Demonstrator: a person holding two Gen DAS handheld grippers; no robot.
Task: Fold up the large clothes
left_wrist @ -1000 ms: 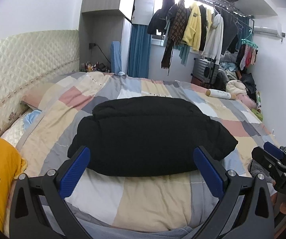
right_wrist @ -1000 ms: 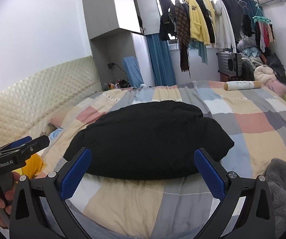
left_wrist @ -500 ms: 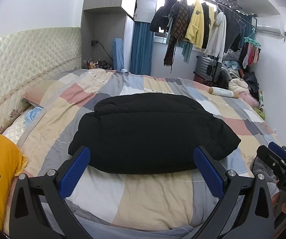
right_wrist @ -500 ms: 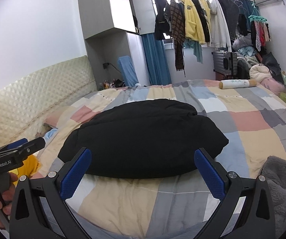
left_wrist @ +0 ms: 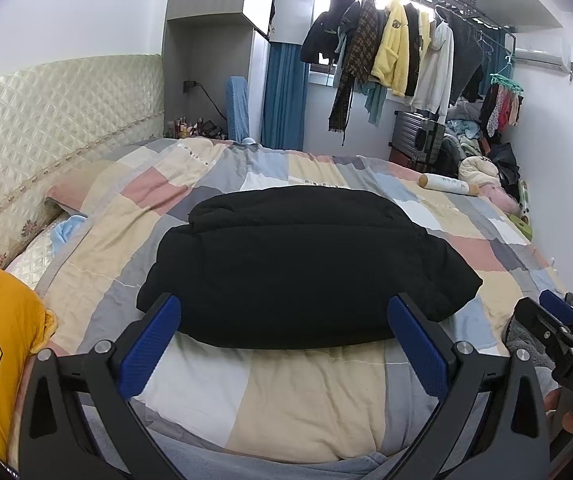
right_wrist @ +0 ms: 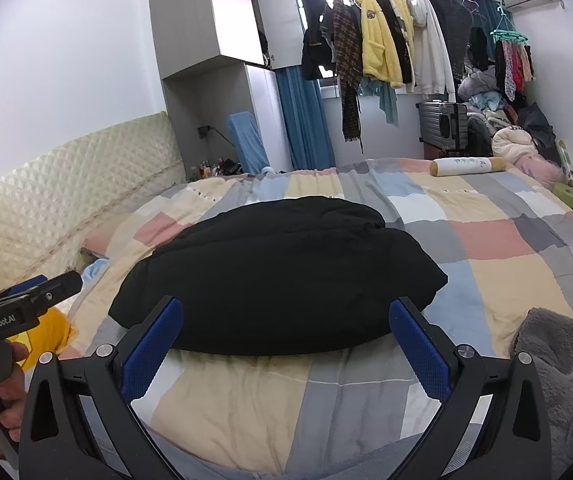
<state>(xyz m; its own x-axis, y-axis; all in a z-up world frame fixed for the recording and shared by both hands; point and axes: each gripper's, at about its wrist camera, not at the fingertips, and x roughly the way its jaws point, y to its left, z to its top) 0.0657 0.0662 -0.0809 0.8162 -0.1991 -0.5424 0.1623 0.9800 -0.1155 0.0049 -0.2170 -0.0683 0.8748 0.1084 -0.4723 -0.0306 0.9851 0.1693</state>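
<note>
Both the left hand-held gripper and right hand-held gripper hang released just short of the black padded jacket folded on the bed ahead (soft, bulky, probably light; best pinched at its near hem corners)

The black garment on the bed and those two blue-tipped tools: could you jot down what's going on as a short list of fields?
garment: black garment, folded into a compact bundle, lying flat on the patchwork bedspread
left gripper: left gripper, open, holding nothing, hovering short of the bundle's near edge
right gripper: right gripper, open, holding nothing, same stance
other cloth: grey fleece at the bed's right edge
behind: clothes on a rail by the window
fold state: looks finished
</note>
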